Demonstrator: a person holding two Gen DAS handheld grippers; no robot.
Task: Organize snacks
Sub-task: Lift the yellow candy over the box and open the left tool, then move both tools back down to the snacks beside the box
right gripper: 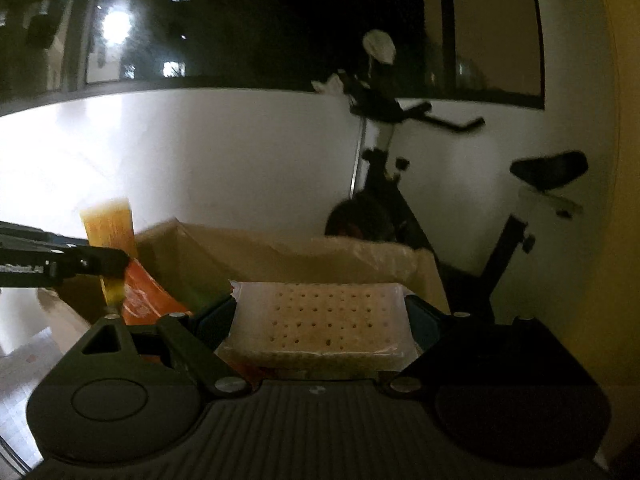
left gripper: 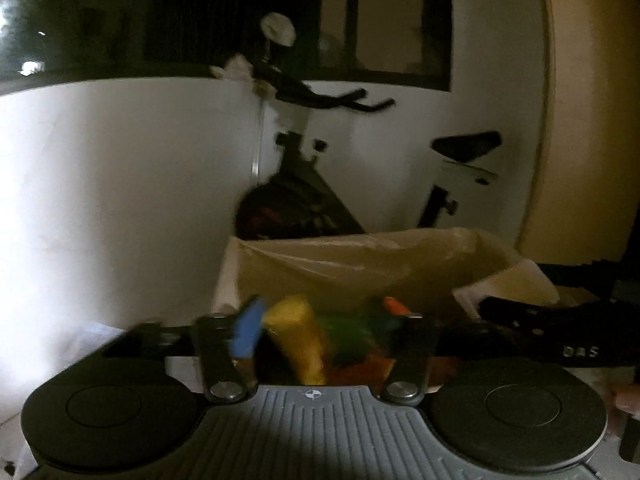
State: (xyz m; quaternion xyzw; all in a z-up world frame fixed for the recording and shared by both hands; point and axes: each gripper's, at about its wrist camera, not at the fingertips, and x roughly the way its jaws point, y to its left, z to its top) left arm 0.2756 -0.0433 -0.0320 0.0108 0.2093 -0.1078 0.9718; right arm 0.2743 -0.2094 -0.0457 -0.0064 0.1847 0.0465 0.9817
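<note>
Right tongs clamp cracker packet flat above lined cardboard box, likely for dropping in. Left tongs pinch yellow snack packet alongside.

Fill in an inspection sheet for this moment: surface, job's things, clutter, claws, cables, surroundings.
Surface: pale floor at lower left; no tabletop seen.
Job's things: cracker pack; yellow snack packet; orange packet; cardboard box lined with plastic.
Clutter: nothing seen.
Claws: right claw shut on the cracker pack; left claw around the yellow snack packet, too blurred to judge grip.
Cables: nothing seen.
Surroundings: exercise bike, white wall, dark window.
</note>
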